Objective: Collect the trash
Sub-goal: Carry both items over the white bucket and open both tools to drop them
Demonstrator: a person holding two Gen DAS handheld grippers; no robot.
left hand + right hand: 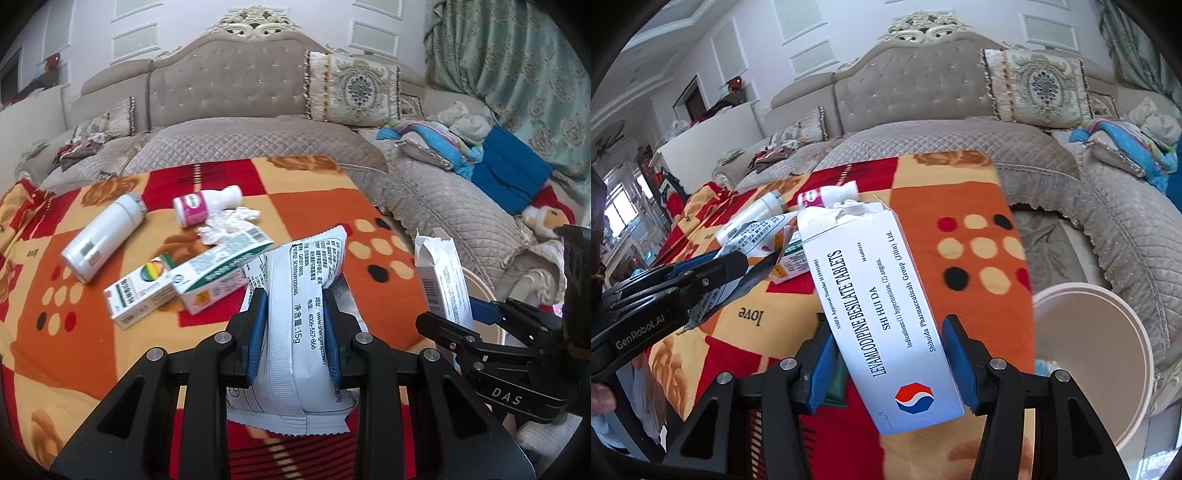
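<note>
Clamped in left gripper (295, 332): limp snack wrapper (303, 295).
Clamped in right gripper (890, 365): light, crushable tablet box (886, 314), held across mid-body; bin (1093, 369) near right.

There are three medicine boxes (142, 291) (218, 273) (886, 314), two bottles (103, 236) (207, 206), one snack packet (299, 314), one crumpled tissue (229, 225) and one white bin (1097, 354).

The left hand-held gripper (295, 325) clamps a white snack wrapper (299, 295) above the patterned blanket (74, 350).
</note>
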